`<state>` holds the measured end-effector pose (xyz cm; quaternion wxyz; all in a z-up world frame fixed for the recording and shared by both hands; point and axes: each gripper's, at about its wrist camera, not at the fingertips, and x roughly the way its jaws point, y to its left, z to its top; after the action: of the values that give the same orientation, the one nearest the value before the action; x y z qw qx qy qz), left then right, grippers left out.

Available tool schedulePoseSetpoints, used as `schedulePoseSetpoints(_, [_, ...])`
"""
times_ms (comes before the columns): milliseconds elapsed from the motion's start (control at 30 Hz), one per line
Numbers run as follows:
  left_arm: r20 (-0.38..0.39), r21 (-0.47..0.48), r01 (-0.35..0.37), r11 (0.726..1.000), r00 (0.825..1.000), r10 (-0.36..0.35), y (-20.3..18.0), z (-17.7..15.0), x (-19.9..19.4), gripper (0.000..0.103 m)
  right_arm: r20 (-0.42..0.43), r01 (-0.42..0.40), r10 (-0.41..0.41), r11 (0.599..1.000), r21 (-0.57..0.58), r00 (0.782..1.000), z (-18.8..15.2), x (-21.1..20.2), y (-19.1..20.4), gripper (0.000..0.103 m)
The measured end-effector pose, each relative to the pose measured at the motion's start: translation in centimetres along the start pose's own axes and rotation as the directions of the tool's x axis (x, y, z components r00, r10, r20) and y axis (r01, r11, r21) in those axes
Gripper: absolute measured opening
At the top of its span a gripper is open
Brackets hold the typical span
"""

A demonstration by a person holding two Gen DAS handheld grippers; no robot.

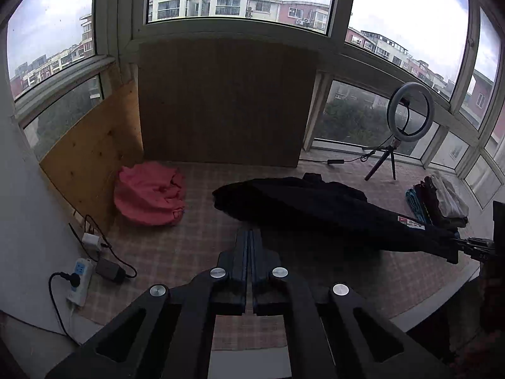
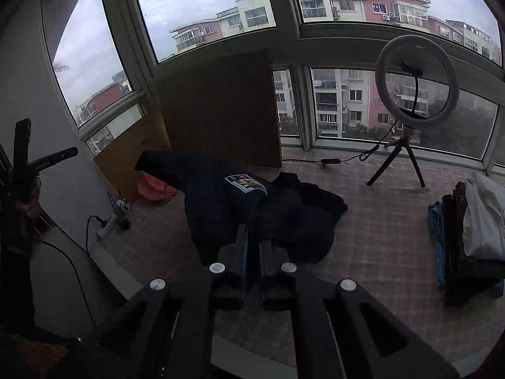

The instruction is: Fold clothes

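crumpled pink cloth bundle (image 1: 150, 194) lies far left on the checked mat (image 1: 176, 252). left gripper (image 1: 250, 237) jaws pressed together, gripping nothing. dark navy garment with a sewn patch (image 1: 318, 211) stretches mid-mat, its right end pinched and lifted by right gripper (image 2: 252, 233). folded stack (image 1: 440, 200) far right.

A ring light (image 2: 417, 77) on a small tripod stands by the windows (image 2: 202, 6). A wooden board (image 1: 221, 101) leans against the glass. A white power strip (image 1: 79, 281) lies near the wall, with a black adapter (image 1: 109, 270) beside it.
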<state>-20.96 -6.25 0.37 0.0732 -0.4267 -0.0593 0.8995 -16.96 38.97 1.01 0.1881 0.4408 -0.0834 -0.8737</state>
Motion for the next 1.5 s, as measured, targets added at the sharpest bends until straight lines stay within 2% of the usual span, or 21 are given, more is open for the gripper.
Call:
schedulePoseSetpoints(33, [-0.072,-0.050,0.016,0.999,0.997,-0.019,0.6,-2.6,3.0,0.000,-0.108,-0.021,0.029,0.997,0.069,0.994,-2.3,3.6,-1.5,0.005])
schedulePoseSetpoints(67, [-0.122,-0.071,-0.013,0.997,0.993,0.004,1.1,-4.5,5.0,0.000,-0.190,-0.027,0.050,0.992,0.123,0.981,-4.5,6.5,-2.8,0.006])
schedulePoseSetpoints(200, [-0.293,-0.128,-0.113,0.985,0.954,0.071,2.7,-11.2,11.2,0.000,-0.337,-0.002,0.015,0.999,0.038,0.941,-7.5,11.6,-2.4,0.005])
schedulePoseSetpoints(267, [-0.316,-0.182,-0.085,0.980,0.949,0.024,3.2,-11.0,12.4,0.001,-0.394,-0.002,-0.003,1.000,-0.012,0.919,-8.4,13.2,-2.0,0.006])
schedulePoseSetpoints(300, [-0.321,-0.167,-0.076,0.983,0.947,0.018,2.7,-10.6,13.3,0.005,-0.404,-0.011,-0.001,1.000,-0.026,0.915,-8.4,13.0,-1.8,0.006])
schedulePoseSetpoints(333, [-0.327,-0.151,-0.066,0.986,0.945,0.014,2.3,-10.2,14.2,0.017,-0.396,-0.005,-0.017,0.999,-0.054,0.918,-7.9,12.6,-1.7,0.006])
schedulePoseSetpoints(367, [-0.321,-0.112,-0.088,0.990,0.946,0.048,1.6,-9.2,15.4,0.032,-0.388,0.002,-0.033,0.997,-0.081,0.921,-7.5,12.3,-1.5,0.006])
schedulePoseSetpoints(433, [-0.290,-0.024,-0.102,0.994,0.953,0.091,0.0,-7.1,18.4,0.042,-0.380,0.007,-0.045,0.995,-0.102,0.924,-7.2,11.8,-1.6,0.006])
schedulePoseSetpoints(567, [-0.293,0.031,-0.049,0.998,0.954,0.056,-2.3,-3.0,25.5,0.043,-0.386,0.024,-0.048,0.998,-0.066,0.921,-7.8,11.4,-2.9,0.006])
schedulePoseSetpoints(700, [-0.293,0.143,-0.085,0.986,0.948,0.124,-4.2,0.0,31.5,0.046,-0.399,0.057,-0.050,0.998,0.005,0.916,-8.7,11.6,-4.5,0.006])
schedulePoseSetpoints(800, [-0.300,0.195,-0.070,0.978,0.945,0.128,-5.5,1.0,34.2,0.046,-0.387,0.083,-0.069,0.996,0.020,0.919,-8.6,11.4,-5.0,0.006])
schedulePoseSetpoints(833, [-0.303,0.213,-0.065,0.975,0.944,0.129,-5.9,1.3,35.0,0.043,-0.384,0.090,-0.075,0.996,0.021,0.920,-8.5,11.3,-5.1,0.006])
schedulePoseSetpoints(867, [-0.306,0.230,-0.060,0.971,0.943,0.130,-6.3,1.7,35.9,0.023,-0.380,0.096,-0.081,0.995,0.022,0.922,-8.3,11.2,-5.2,0.006])
schedulePoseSetpoints(900, [-0.297,0.185,-0.039,0.982,0.950,0.094,-5.4,2.0,34.7,0.011,-0.377,0.100,-0.085,0.995,0.020,0.922,-8.2,11.2,-5.2,0.006])
schedulePoseSetpoints(933, [-0.286,0.138,-0.017,0.990,0.957,0.056,-4.5,2.2,33.4,0.006,-0.374,0.105,-0.091,0.994,0.019,0.923,-8.0,11.2,-5.2,0.006])
schedulePoseSetpoints(1033, [-0.241,-0.002,0.054,0.999,0.969,-0.053,-1.7,3.0,29.5,0.005,-0.365,0.108,-0.094,0.994,0.018,0.926,-7.5,11.1,-5.2,0.006])
schedulePoseSetpoints(1133, [-0.182,-0.137,0.131,0.982,0.971,-0.155,1.1,3.9,25.7,0.005,-0.348,0.082,-0.071,0.996,0.019,0.935,-6.6,11.0,-5.0,0.006])
schedulePoseSetpoints(1167, [-0.142,-0.176,0.127,0.976,0.978,-0.153,3.2,4.4,23.1,0.005,-0.342,0.067,-0.057,0.998,0.018,0.938,-6.2,11.1,-4.7,0.006])
schedulePoseSetpoints(1267, [-0.025,-0.197,0.060,0.978,0.997,-0.067,7.9,4.7,14.3,0.005,-0.324,0.001,-0.005,1.000,-0.012,0.946,-5.2,11.3,-2.6,0.006])
schedulePoseSetpoints(1400, [-0.030,-0.224,-0.005,0.975,1.000,-0.001,10.4,0.7,8.3,0.005,-0.317,-0.128,0.095,0.988,-0.085,0.944,-4.3,11.6,1.8,0.006])
schedulePoseSetpoints(1500, [-0.036,-0.243,-0.054,0.969,0.998,0.047,12.3,-2.3,3.9,0.005,-0.347,-0.190,0.144,0.976,-0.102,0.927,-4.9,11.7,3.6,0.006])
